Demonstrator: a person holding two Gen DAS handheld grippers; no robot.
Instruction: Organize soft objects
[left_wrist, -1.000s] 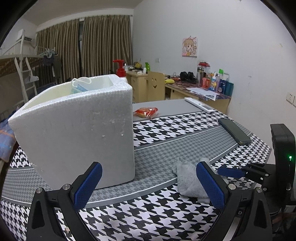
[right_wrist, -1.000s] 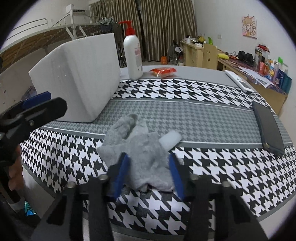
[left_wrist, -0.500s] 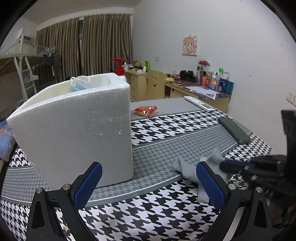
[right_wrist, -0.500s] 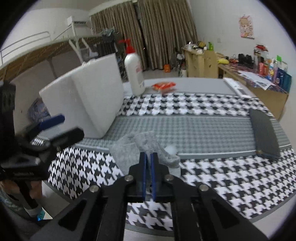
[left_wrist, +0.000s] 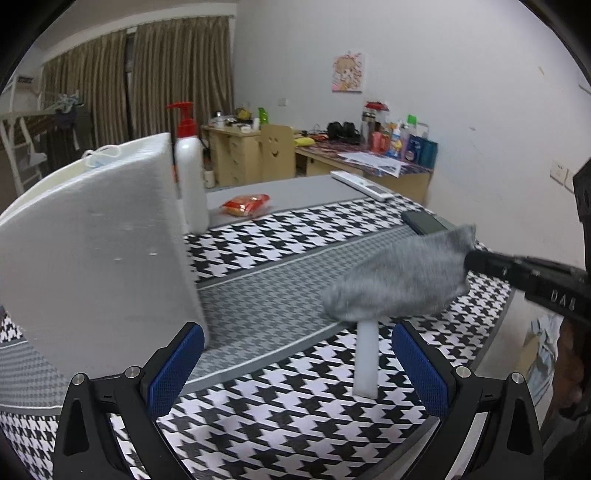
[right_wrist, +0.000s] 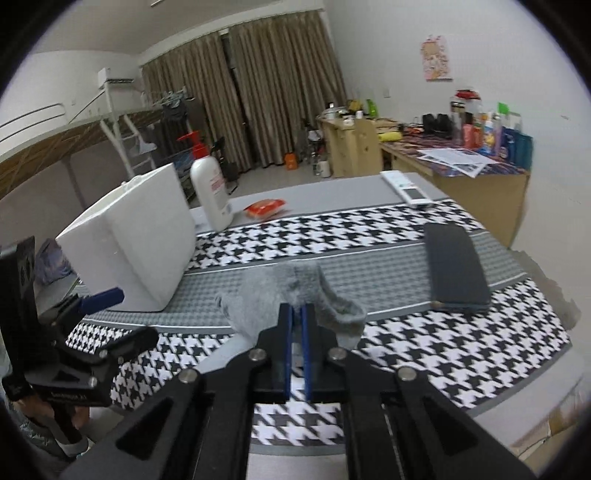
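Grey and limp, the sock (right_wrist: 295, 295) hangs from the right gripper (right_wrist: 297, 321), whose jaws are pinched tight on its edge, clear of the cloth-covered table (right_wrist: 424, 350). The left gripper (left_wrist: 295, 365) is spread wide with nothing in it, near the foam box (left_wrist: 99, 251). A white block (left_wrist: 366, 358) lies under the sock; probably a sponge, though blur makes that uncertain. To finish well, carry the sock high enough to clear the box rim, centre it over the opening, then let go only once the dangling end is inside. Avoid brushing the pump bottle (right_wrist: 210, 195) beside the box.
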